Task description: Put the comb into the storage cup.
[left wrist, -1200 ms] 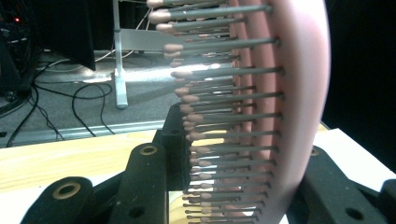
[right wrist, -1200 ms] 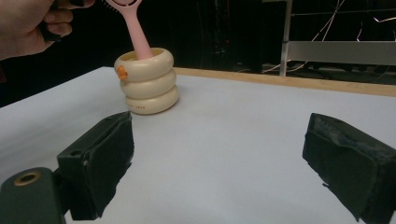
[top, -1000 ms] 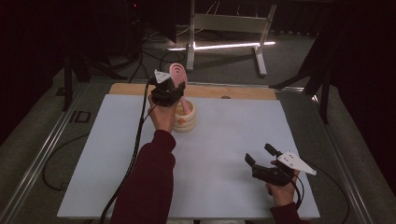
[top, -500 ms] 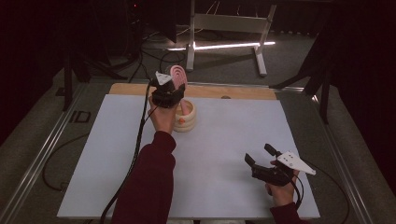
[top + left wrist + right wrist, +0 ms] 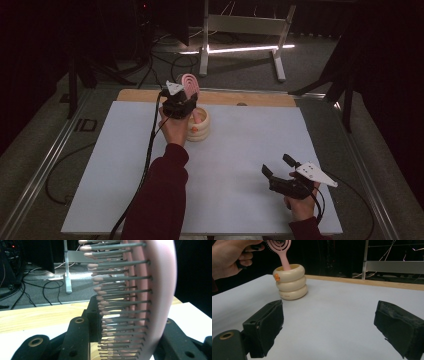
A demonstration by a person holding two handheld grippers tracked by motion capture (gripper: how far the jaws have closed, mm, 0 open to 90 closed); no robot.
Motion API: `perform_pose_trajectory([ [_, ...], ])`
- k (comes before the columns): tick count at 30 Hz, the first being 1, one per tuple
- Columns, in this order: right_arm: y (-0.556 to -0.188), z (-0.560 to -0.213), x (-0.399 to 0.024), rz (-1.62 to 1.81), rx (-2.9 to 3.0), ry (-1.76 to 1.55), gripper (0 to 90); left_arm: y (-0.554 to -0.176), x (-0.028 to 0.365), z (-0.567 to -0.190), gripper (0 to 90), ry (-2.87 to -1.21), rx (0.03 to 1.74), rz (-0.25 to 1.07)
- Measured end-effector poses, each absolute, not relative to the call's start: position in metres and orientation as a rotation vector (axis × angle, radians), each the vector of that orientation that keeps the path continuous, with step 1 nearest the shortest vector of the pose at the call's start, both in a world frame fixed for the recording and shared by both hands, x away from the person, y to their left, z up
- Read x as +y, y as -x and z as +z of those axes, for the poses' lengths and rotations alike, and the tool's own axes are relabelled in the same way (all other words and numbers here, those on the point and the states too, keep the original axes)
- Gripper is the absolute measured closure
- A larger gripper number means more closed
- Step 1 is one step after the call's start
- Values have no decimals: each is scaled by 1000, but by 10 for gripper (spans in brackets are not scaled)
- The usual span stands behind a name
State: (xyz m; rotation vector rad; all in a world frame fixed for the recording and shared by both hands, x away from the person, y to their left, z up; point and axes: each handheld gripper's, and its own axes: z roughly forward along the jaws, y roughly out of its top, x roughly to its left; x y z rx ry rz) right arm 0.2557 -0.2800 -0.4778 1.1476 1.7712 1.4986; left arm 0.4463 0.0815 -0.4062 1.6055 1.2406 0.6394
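A pink plastic hairbrush (image 5: 150,302) is clamped by its head in the left hand-held gripper (image 5: 181,100), its handle set inside a cream ringed holder (image 5: 290,282). The right hand-held gripper (image 5: 329,325) is held with jaws apart above the white bench (image 5: 240,150), nothing between them.

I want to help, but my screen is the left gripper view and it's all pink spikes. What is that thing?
Observer: Those are bristles. It's a pink hairbrush with a round head and a handle below it.
Operator: Where does the handle go?
Observer: Down into a cream holder shaped like three stacked rings.
Operator: What's the other hand doing?
Observer: The right hand-held gripper is open with nothing between its jaws, low over the white table, near its front right corner.
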Motion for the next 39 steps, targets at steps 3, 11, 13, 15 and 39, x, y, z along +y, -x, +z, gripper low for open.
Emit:
perform_pose_trajectory([
  [3,-256,-478,-279,1498,1773,-1148,88,-446,82,-409,642,-1602,1245,632],
  [11,-256,-478,-280,1495,1773,-1151,89,-444,78,-419,642,-1601,1251,629],
  [13,-256,-478,-280,1495,1772,-1151,89,-444,77,-421,641,-1603,1253,631],
  [15,-256,-478,-280,1496,1773,-1149,89,-443,76,-422,641,-1595,1255,634],
  [39,-256,-479,-280,1498,1777,-1147,89,-442,76,-436,641,-1583,1271,610],
])
